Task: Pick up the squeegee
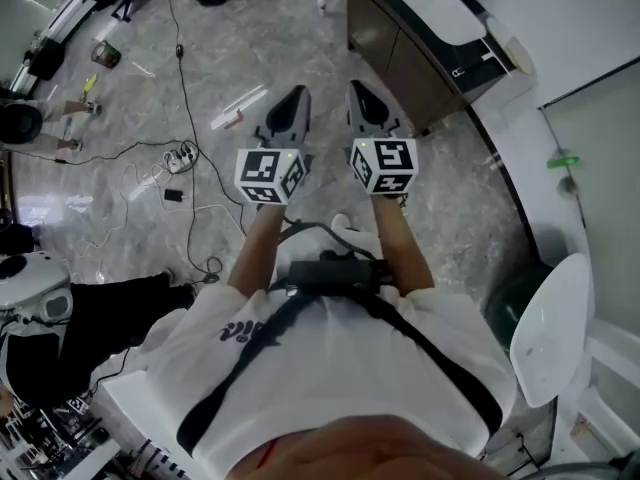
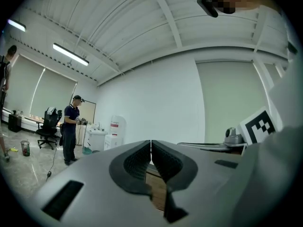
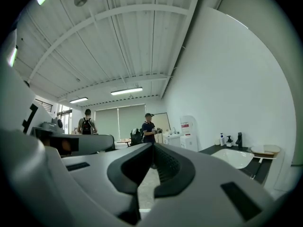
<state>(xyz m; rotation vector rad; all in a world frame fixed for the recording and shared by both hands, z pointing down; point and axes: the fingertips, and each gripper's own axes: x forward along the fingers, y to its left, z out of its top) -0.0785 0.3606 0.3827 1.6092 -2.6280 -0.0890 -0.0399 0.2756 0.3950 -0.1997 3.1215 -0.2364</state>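
Both tools are pressed together with nothing pinched: left tool [image 1: 293, 98], right tool [image 1: 358, 92]. Bench [image 1: 396, 54] edge is close at 1 o'clock, open floor [image 1: 290, 28] at 12, power strip [image 1: 181, 156] at 10. Squeegee: can't tell where.

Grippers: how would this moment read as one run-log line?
left gripper: shut, empty | right gripper: shut, empty | squeegee: not made out | sink: ahead, right
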